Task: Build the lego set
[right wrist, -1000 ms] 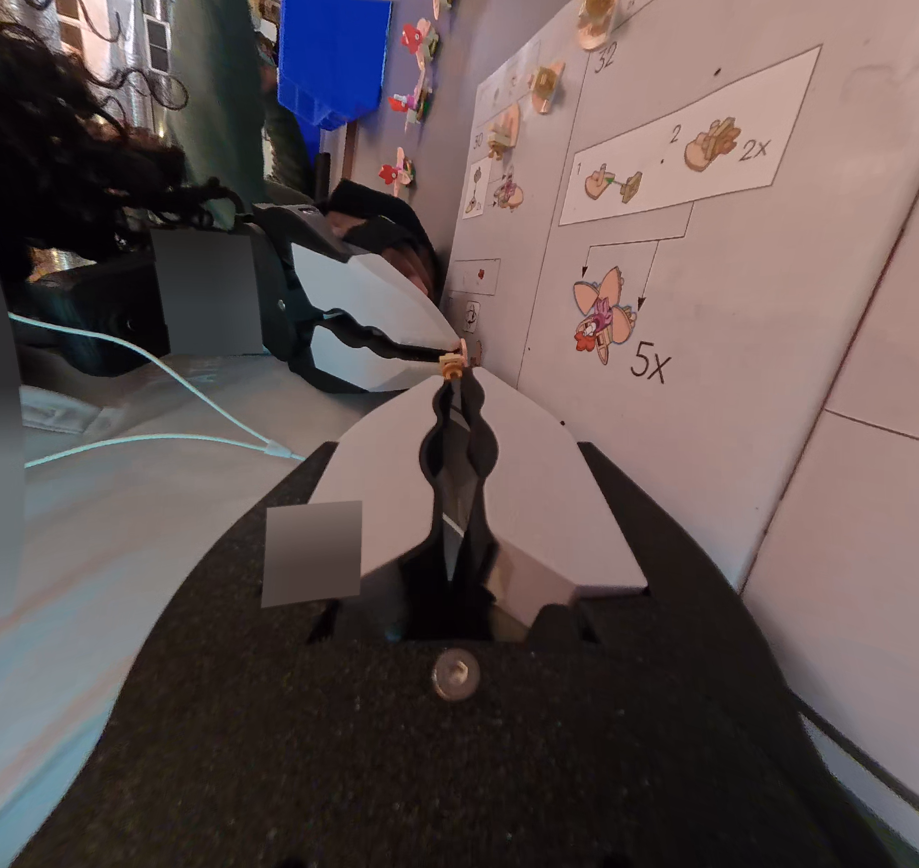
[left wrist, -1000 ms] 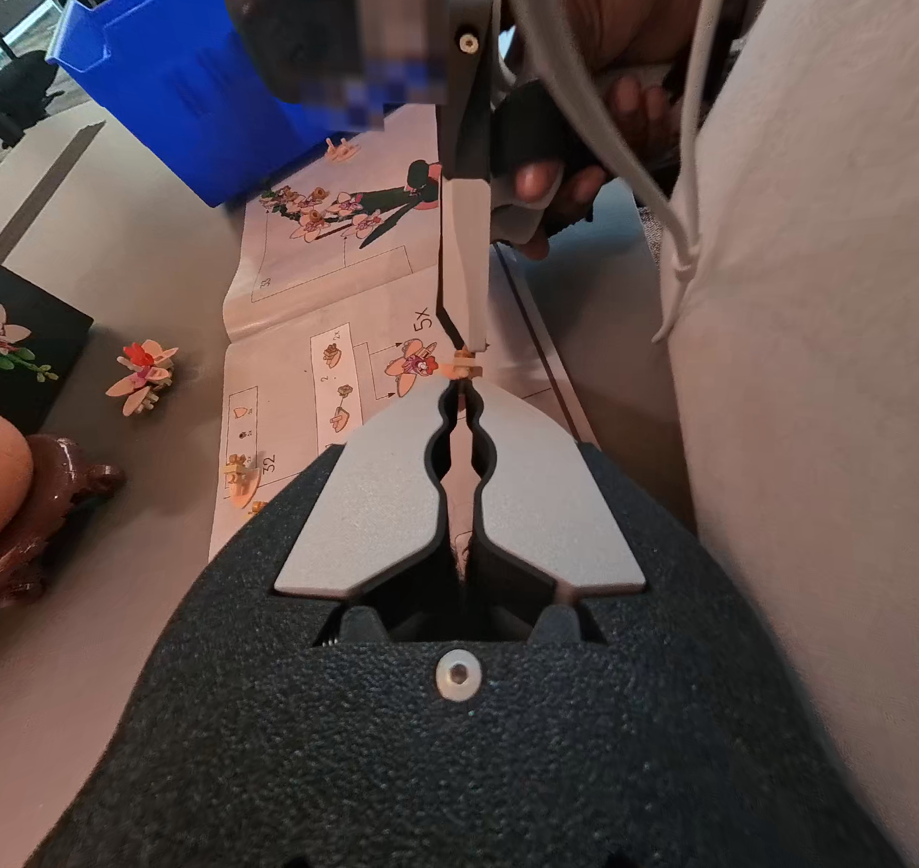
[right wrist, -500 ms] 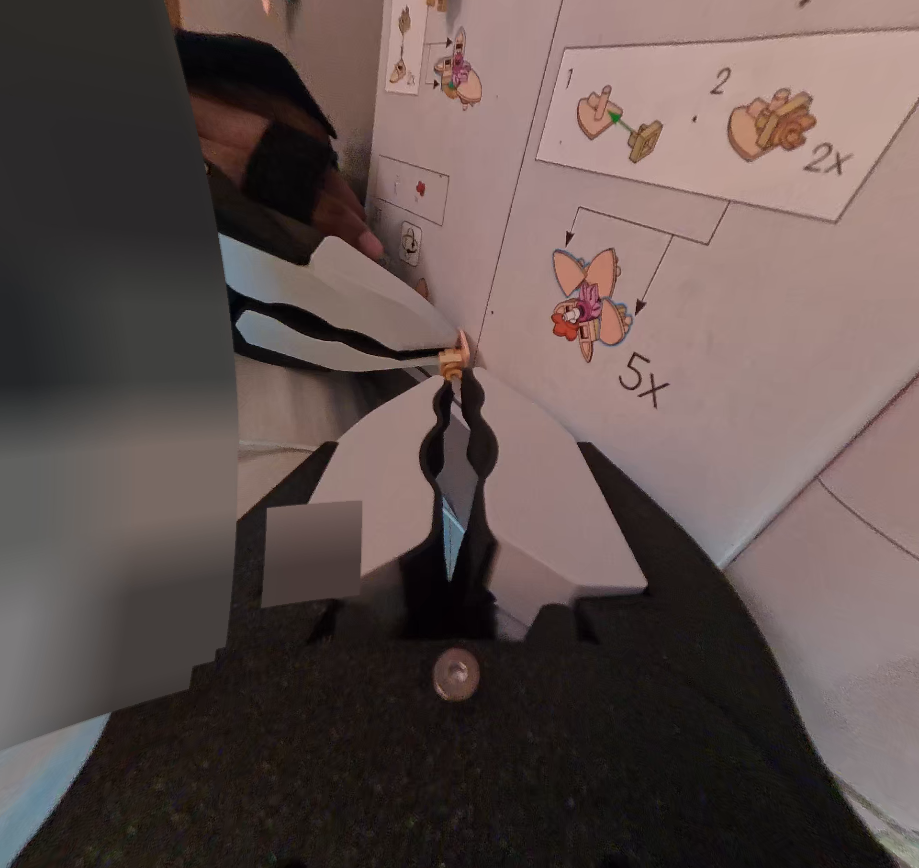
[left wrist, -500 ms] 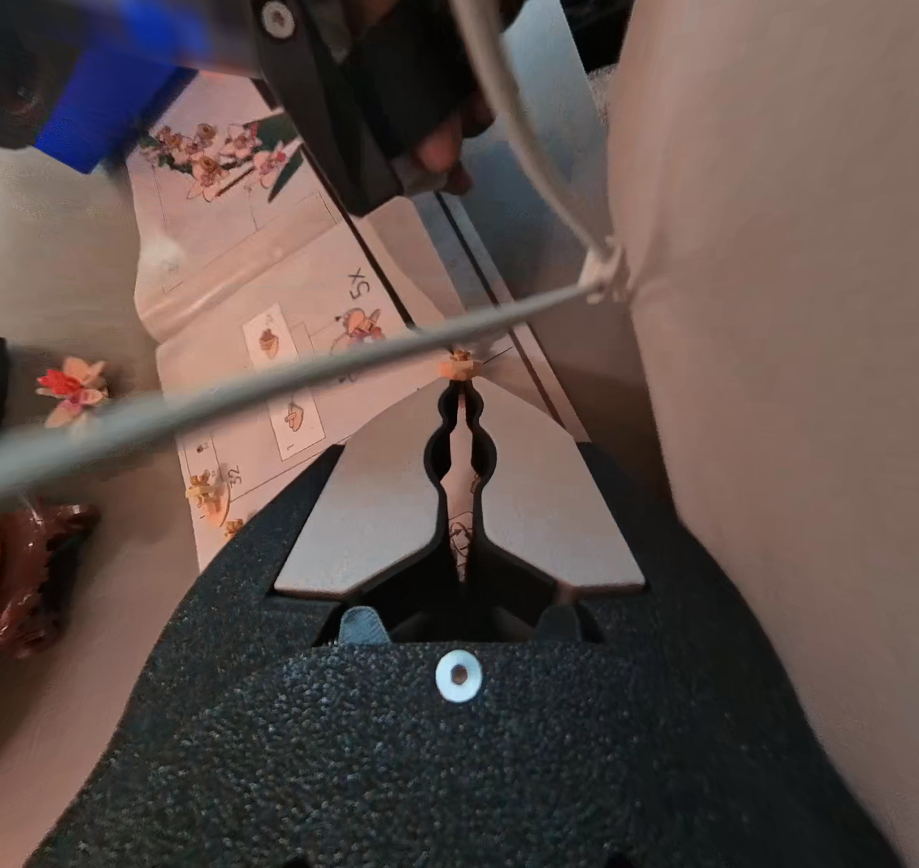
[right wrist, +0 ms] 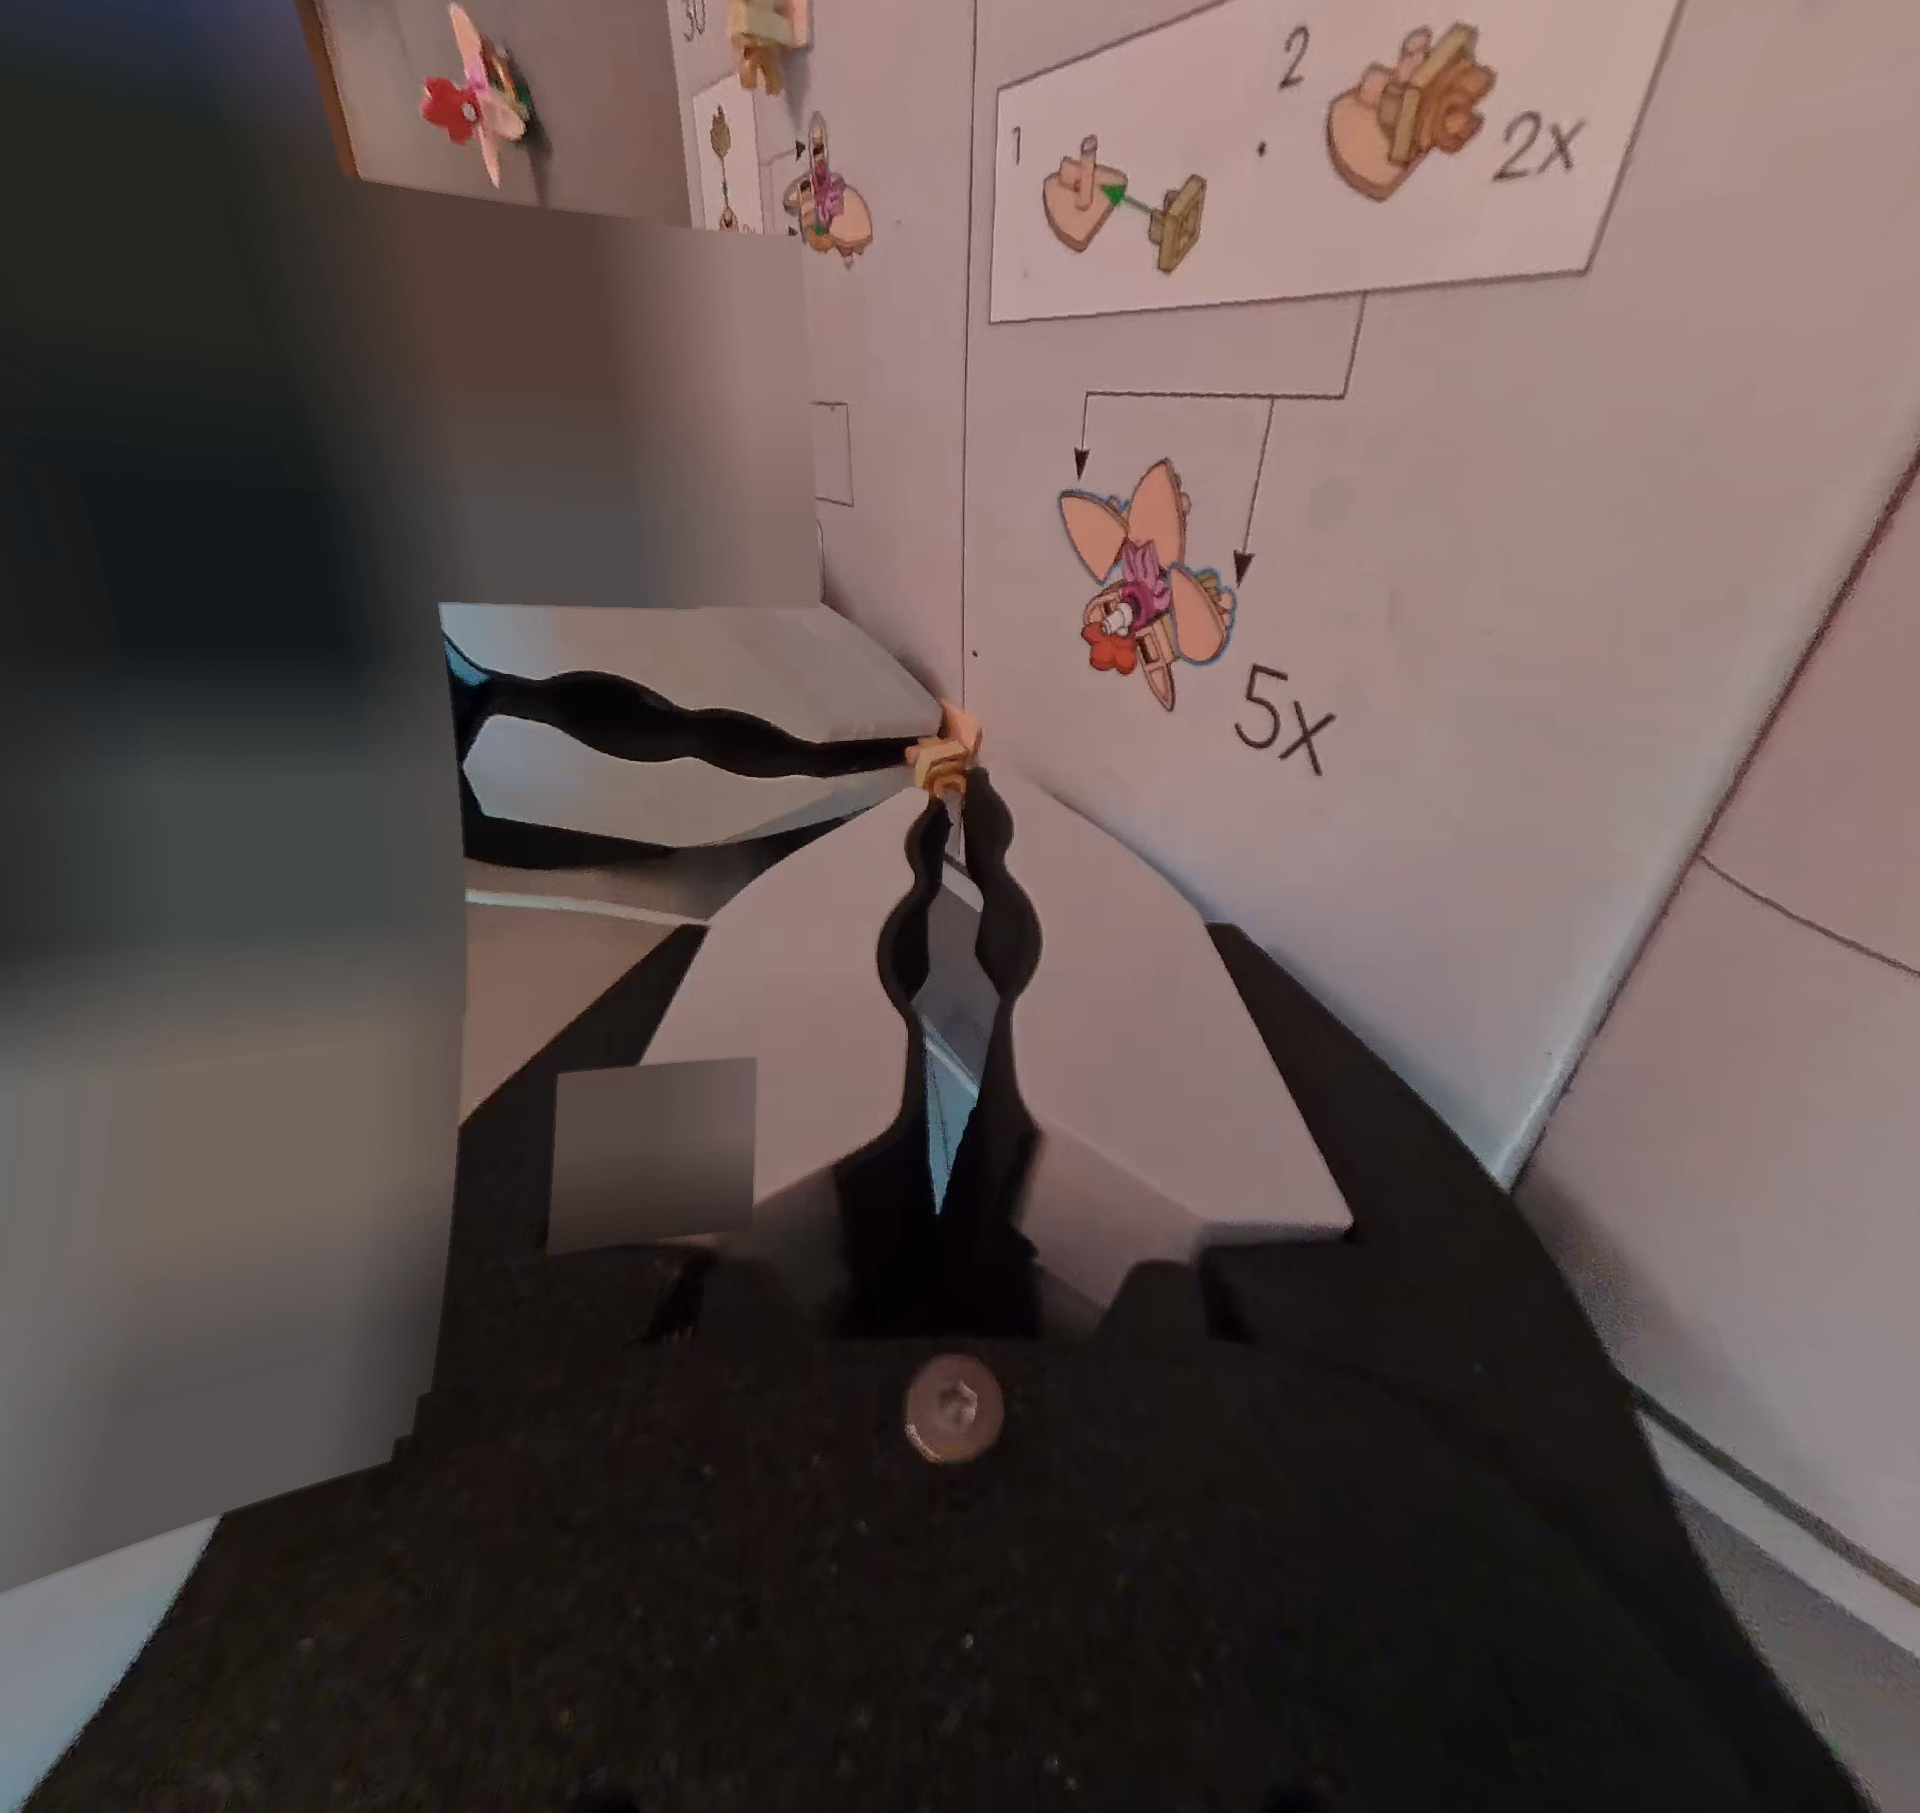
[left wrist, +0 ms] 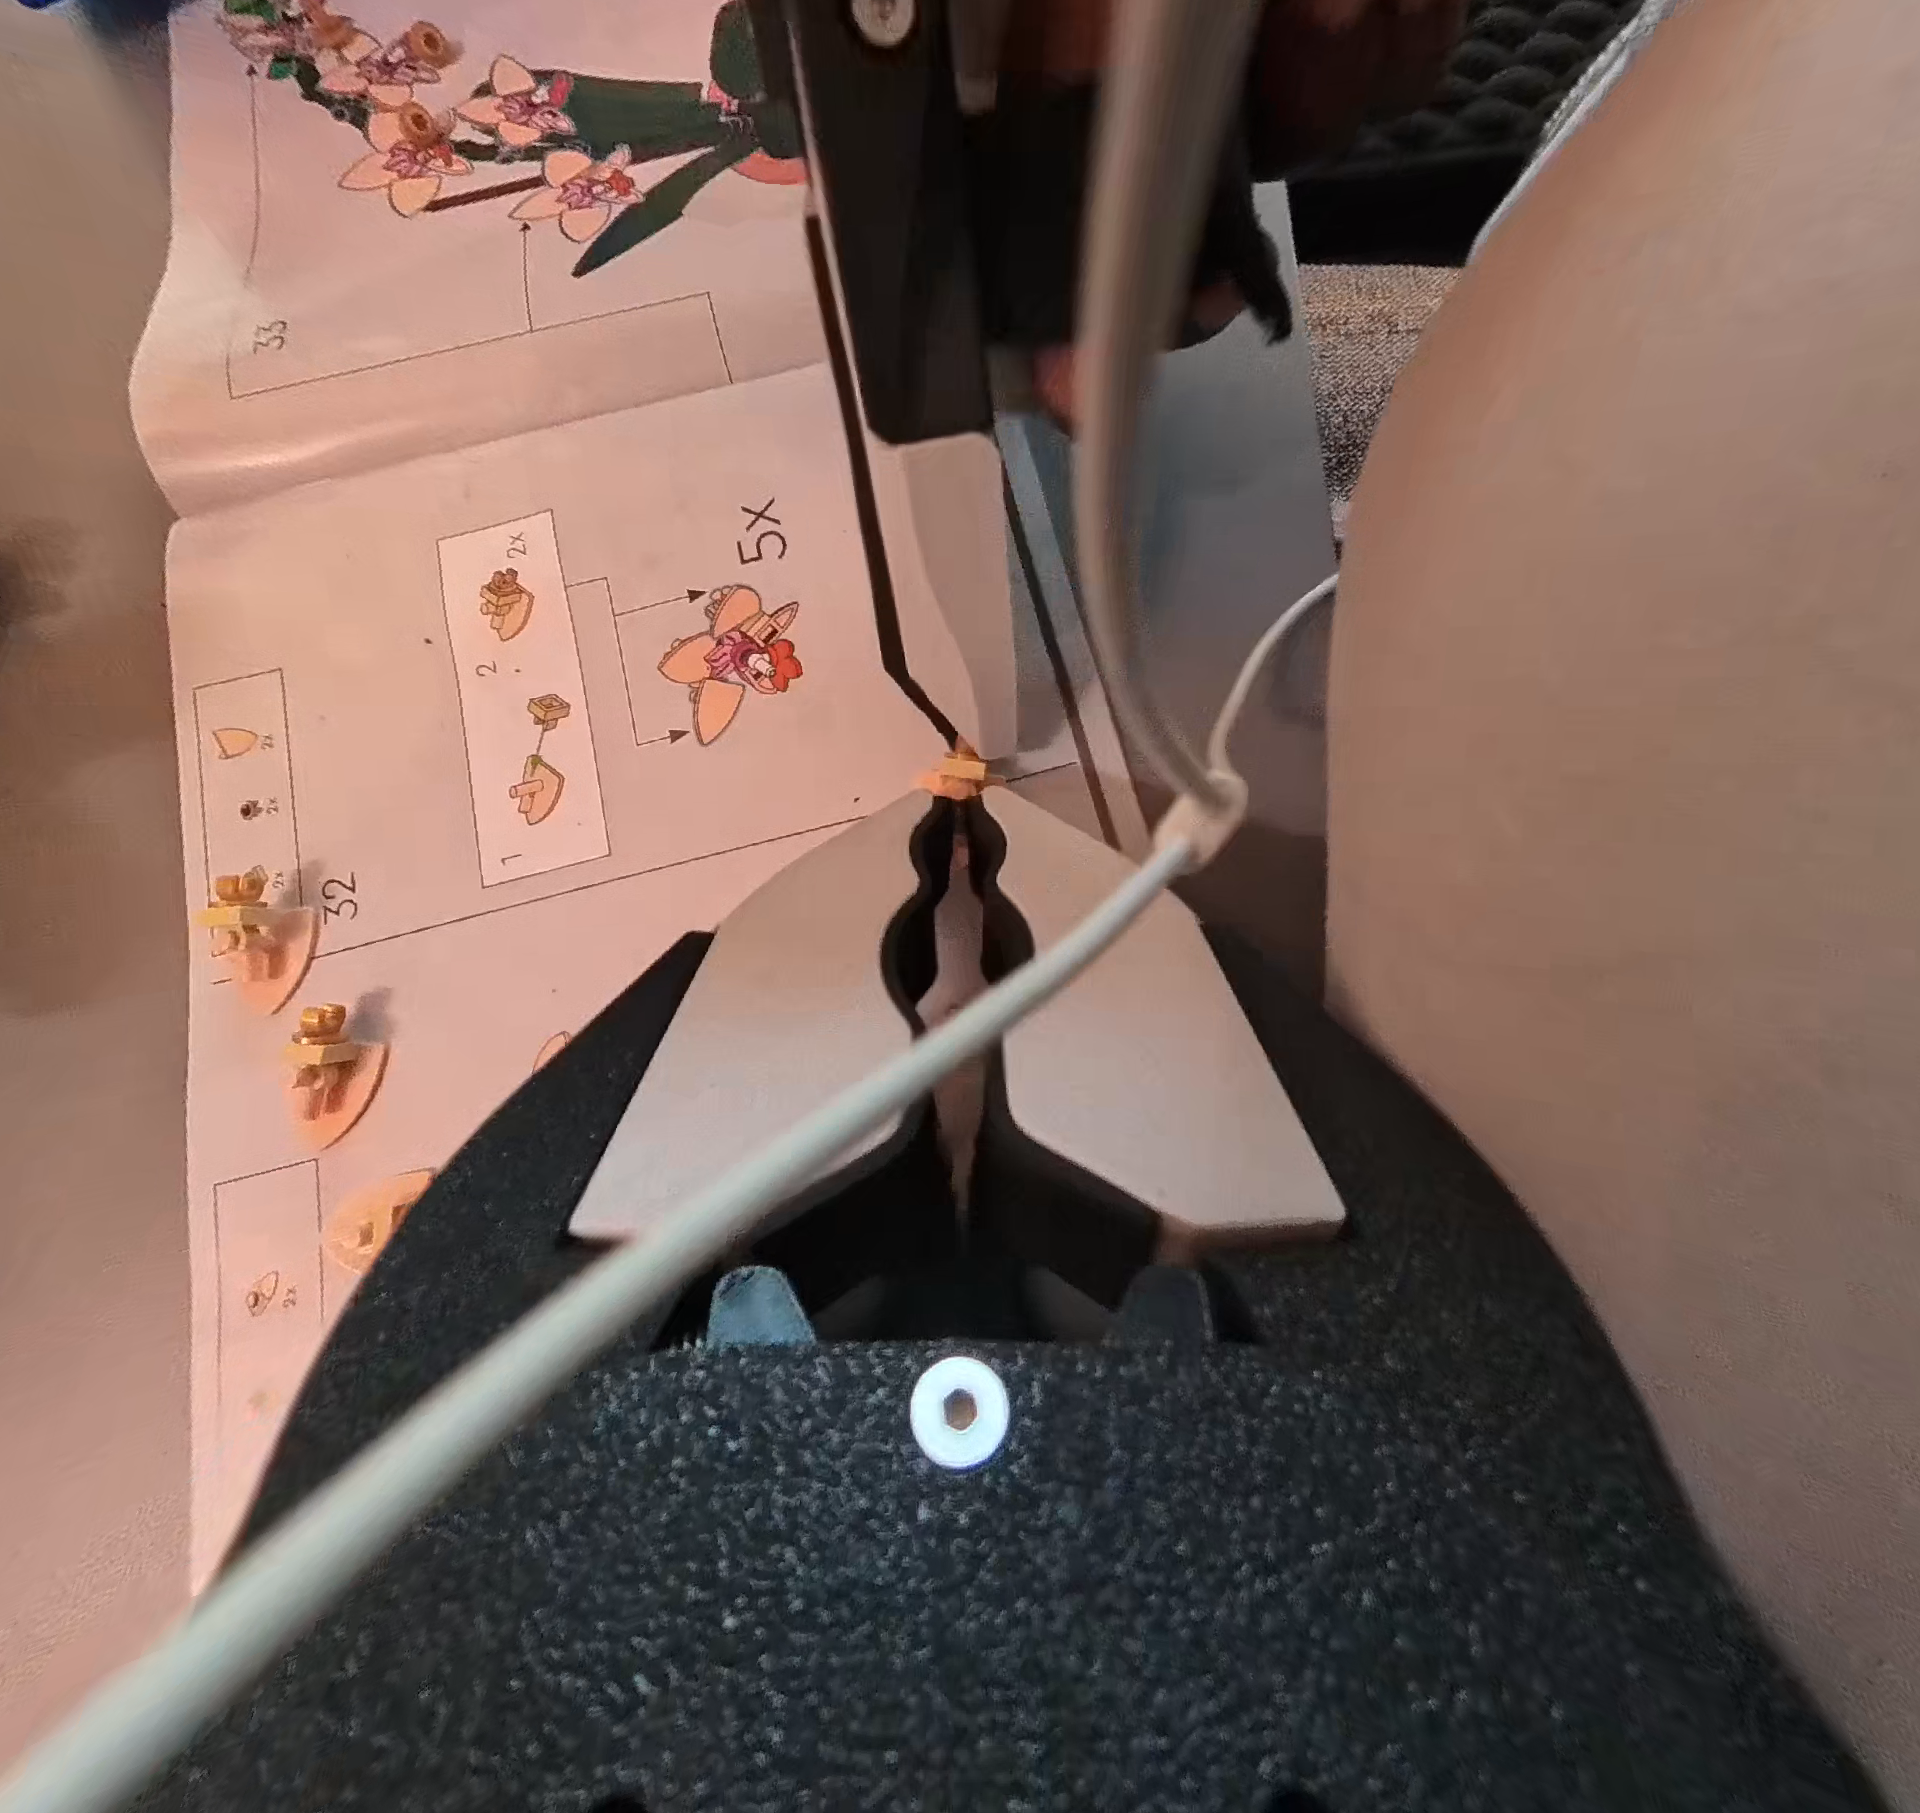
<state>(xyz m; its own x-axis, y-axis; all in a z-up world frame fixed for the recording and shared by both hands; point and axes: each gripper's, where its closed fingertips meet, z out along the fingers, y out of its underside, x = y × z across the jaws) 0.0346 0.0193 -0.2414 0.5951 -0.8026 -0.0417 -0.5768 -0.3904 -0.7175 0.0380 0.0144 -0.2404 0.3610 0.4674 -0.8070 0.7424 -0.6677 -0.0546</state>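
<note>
I am holding both tools tip to tip just above the open instruction booklet (left wrist: 436, 537). My left gripper (left wrist: 958, 795) is pinching its fingers nearly together on a small tan lego piece (left wrist: 961, 776) right at the tips. My right gripper (right wrist: 948, 789) is coming in from the far side in the left wrist view, its thin fingers also narrowed down and meeting the same tan piece from above. In the right wrist view the piece (right wrist: 945, 747) is sitting at the point where the two pairs of tips meet, with a pale peach petal part just behind it; I cannot tell exactly which tool is bearing which part of the tiny assembly.

A white cable (left wrist: 727, 1140) is crossing over my left tool's fingers. On the booklet's near-left page, two finished peach petal sub-assemblies (left wrist: 296, 994) are lying side by side, well apart from the grippers. Beyond the booklet in the right wrist view, a built flower with a red centre (right wrist: 473, 101) is lying on the table, blurred.
</note>
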